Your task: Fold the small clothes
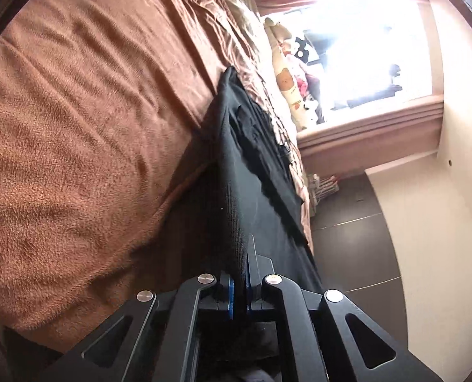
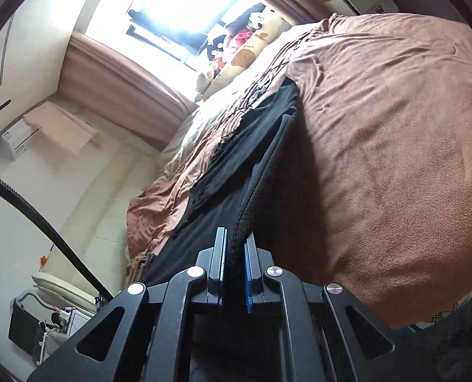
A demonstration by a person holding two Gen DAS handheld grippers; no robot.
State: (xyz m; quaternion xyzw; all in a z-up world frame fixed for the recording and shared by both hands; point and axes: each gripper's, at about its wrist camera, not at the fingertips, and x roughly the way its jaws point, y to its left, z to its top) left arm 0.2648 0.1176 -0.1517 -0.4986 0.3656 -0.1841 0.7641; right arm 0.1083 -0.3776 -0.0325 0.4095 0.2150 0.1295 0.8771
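Left wrist view: the left gripper [image 1: 239,289] points slightly downward along the bed, rolled so that the brown blanket [image 1: 86,133] fills the left of the picture and the floor the right. Its jaws are pressed together on the ribbed hem of a black garment [image 1: 236,172] — the blue pads [image 1: 231,299] show only a thin strip of fabric between them. The hem runs taut from the jaws toward the far end of the bed, the rest of the cloth draping down to the right.

Right wrist view: the right gripper [image 2: 236,264] is likewise tipped a little below level and rolled the opposite way, with the blanket [image 2: 395,146] on the right. Its jaws are clamped on the same ribbed edge of the black garment [image 2: 258,146], nearly closed. The cloth stretches away from the jaws, lifted at the near end; its far part lies on the blanket near the window [image 2: 172,3]. No hand or sleeve is visible in either view.
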